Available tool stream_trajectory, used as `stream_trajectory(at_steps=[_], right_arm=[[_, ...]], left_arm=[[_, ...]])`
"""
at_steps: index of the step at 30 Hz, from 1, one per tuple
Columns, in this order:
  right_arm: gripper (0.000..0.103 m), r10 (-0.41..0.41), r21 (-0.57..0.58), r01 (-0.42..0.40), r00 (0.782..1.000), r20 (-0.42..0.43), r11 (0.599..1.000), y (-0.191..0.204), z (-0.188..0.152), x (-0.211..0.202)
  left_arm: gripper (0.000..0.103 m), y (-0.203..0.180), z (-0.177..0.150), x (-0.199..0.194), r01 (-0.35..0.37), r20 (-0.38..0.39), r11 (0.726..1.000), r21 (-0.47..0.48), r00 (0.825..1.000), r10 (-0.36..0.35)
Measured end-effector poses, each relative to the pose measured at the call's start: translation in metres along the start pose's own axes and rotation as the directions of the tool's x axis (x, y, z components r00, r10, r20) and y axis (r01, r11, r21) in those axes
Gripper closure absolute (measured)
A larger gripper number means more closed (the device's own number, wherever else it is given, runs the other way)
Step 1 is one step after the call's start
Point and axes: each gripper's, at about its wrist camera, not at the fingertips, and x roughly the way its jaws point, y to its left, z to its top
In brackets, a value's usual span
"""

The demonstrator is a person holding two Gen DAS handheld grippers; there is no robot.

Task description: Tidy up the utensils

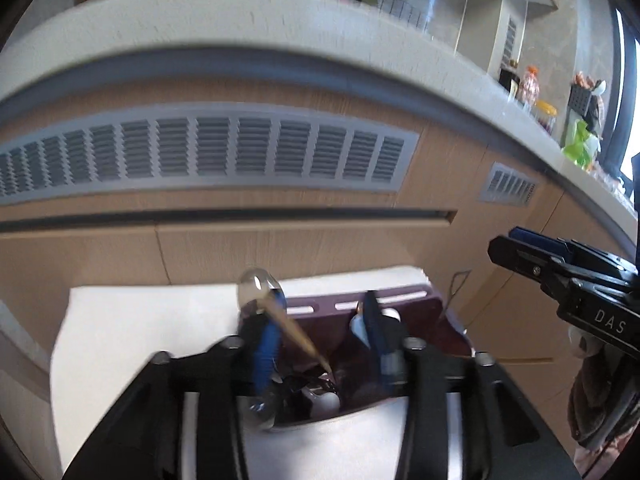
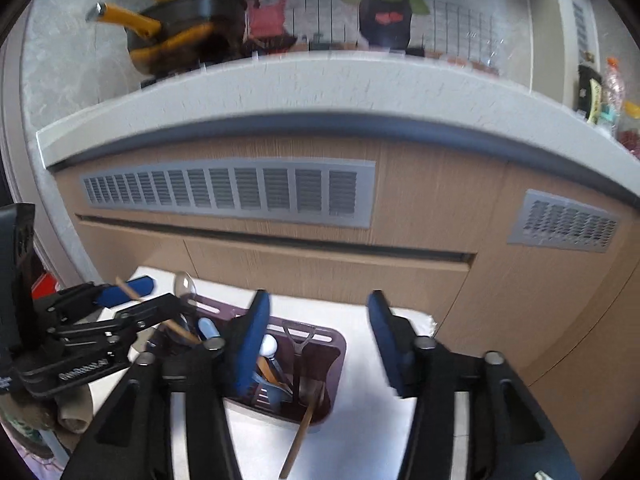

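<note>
A maroon utensil holder stands on a white cloth and holds several utensils. In the left wrist view it sits right under my left gripper, whose jaws are open. A metal spoon with a wooden handle leans against the left blue pad, bowl up, handle down in the holder. My right gripper is open and empty above the holder's right side. It also shows in the left wrist view. My left gripper shows at the left of the right wrist view.
A wooden cabinet front with grey vent grilles rises behind the cloth, topped by a white counter. A black pan with yellow handles sits on it. Bottles and jars stand at the far right.
</note>
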Motion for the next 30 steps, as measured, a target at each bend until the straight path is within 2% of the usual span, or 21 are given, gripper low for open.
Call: stream_trajectory(at_steps=[1,5,7,11,13,19,23,28,30], right_arm=[[0.042,-0.008,-0.001,0.008,1.000,0.018,1.000,0.001,0.000,-0.009],[0.028,-0.019,-0.002,0.019,0.997,0.078,1.000,0.010,-0.008,-0.047],[0.016,-0.012,0.003,0.012,0.995,0.096,1.000,0.014,-0.017,-0.063],[0.010,-0.017,-0.001,0.017,0.993,0.121,1.000,0.028,-0.047,-0.094],[0.010,-0.015,0.003,0.014,0.993,0.116,1.000,0.035,-0.066,-0.105],[0.005,0.004,0.050,-0.009,0.996,0.086,0.999,0.045,-0.124,-0.131],[0.004,-0.054,0.053,0.050,0.995,0.081,0.997,0.051,-0.162,-0.143],[0.004,-0.107,0.098,0.099,0.991,0.081,0.990,0.049,-0.191,-0.153],[0.003,-0.114,0.105,0.106,0.990,0.080,0.989,0.048,-0.197,-0.157]], left_arm=[[0.044,0.000,0.000,-0.010,-0.007,0.017,1.000,0.000,1.000,0.007],[0.024,-0.006,-0.004,-0.047,-0.051,0.058,0.999,-0.005,0.997,0.051],[0.015,-0.011,-0.012,-0.063,-0.087,0.068,0.996,0.001,0.994,0.087],[0.008,-0.023,-0.038,-0.093,-0.141,0.086,0.990,0.010,0.986,0.139],[0.001,-0.028,-0.056,-0.107,-0.167,0.088,0.986,0.008,0.982,0.166],[0.000,-0.036,-0.118,-0.143,-0.272,0.117,0.962,-0.011,0.955,0.271],[0.000,-0.041,-0.162,-0.161,-0.311,0.120,0.951,-0.008,0.943,0.309],[0.000,-0.052,-0.192,-0.176,-0.347,0.116,0.938,0.007,0.932,0.344],[0.000,-0.052,-0.200,-0.183,-0.335,0.118,0.942,-0.011,0.935,0.334]])
